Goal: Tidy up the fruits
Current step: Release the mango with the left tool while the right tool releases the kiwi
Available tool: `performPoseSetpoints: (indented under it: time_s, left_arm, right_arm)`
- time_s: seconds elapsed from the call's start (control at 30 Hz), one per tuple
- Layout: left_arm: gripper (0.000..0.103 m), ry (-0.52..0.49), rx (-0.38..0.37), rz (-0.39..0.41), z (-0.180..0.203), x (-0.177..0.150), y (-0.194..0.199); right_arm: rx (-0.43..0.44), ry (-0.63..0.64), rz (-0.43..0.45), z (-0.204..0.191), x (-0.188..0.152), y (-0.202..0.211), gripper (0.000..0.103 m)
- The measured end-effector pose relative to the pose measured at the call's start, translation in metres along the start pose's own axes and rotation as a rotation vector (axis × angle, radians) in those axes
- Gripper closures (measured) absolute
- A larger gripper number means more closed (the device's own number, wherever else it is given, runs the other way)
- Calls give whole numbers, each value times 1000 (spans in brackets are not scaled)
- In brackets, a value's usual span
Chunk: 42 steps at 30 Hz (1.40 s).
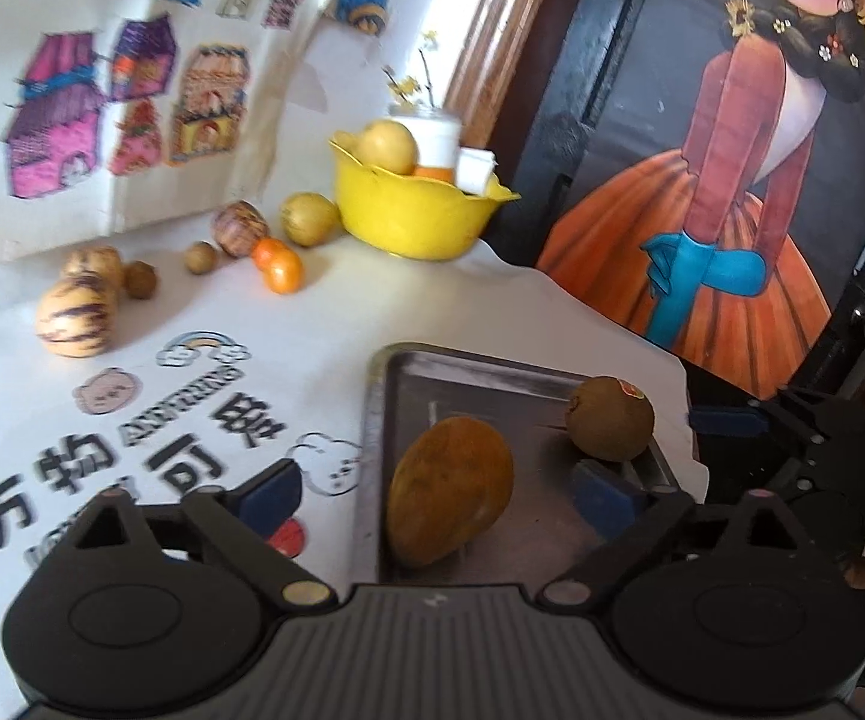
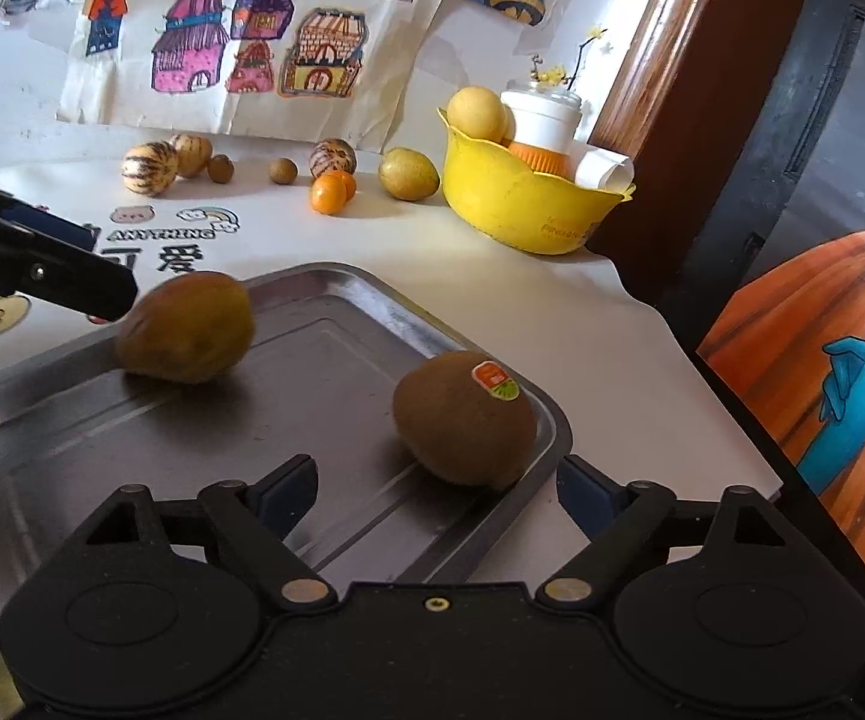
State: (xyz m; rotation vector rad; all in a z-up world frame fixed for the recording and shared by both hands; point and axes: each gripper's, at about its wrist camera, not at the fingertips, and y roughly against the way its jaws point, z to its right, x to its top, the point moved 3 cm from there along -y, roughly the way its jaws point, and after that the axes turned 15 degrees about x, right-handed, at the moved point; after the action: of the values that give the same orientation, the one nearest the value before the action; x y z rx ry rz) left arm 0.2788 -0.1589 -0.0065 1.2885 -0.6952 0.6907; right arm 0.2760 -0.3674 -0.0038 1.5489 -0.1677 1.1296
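Note:
A steel tray (image 1: 492,375) (image 2: 324,282) holds a yellow-brown mango (image 1: 449,489) (image 2: 186,327) and a kiwi with a sticker (image 1: 609,418) (image 2: 465,417). My left gripper (image 1: 441,495) is open, its jaws either side of the mango, not pressing it. My right gripper (image 2: 438,489) is open just in front of the kiwi, empty. The left gripper's finger (image 2: 66,276) shows beside the mango in the right wrist view. Loose fruits lie at the back: striped melons (image 1: 75,315) (image 2: 149,168), two tangerines (image 1: 279,264) (image 2: 331,191), small brown fruits (image 1: 201,257) (image 2: 283,170).
A yellow bowl (image 1: 414,213) (image 2: 516,210) with a pear (image 1: 387,147) and a white cup stands at the back right. A yellow-green fruit (image 1: 309,219) (image 2: 409,174) lies beside it. The table edge (image 1: 681,372) runs right of the tray, by a painted panel (image 1: 732,180).

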Motion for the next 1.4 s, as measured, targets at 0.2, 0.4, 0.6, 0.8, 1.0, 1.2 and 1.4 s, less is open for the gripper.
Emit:
performPoseSetpoints:
  time_s: [0.2,0.4,0.6,0.8,1.0,1.2,1.4]
  left_arm:
    - [1,5,51,32,-15,-11,29]
    - [1,-2,101,33,-30,-36,49]
    - [0,-3,142,47,-49,-54,69]
    - [0,-17,168,49,-66,-67,84]
    - [0,-19,167,34,-80,-74,95]
    - [0,-56,172,31,-89,-77,105]
    - [0,-51,176,1,-100,-80,108]
  right_arm:
    - [-1,-33,23,-23,-6,23,4]
    - [10,-61,27,-47,-15,40,4]
    - [38,-96,13,-67,-26,56,3]
    - [67,-144,-27,-83,-35,68,3]
    - [65,-189,-49,-97,-43,77,3]
    - [77,-220,-68,-109,-51,83,3]
    - [109,-239,-84,-121,-51,87,1]
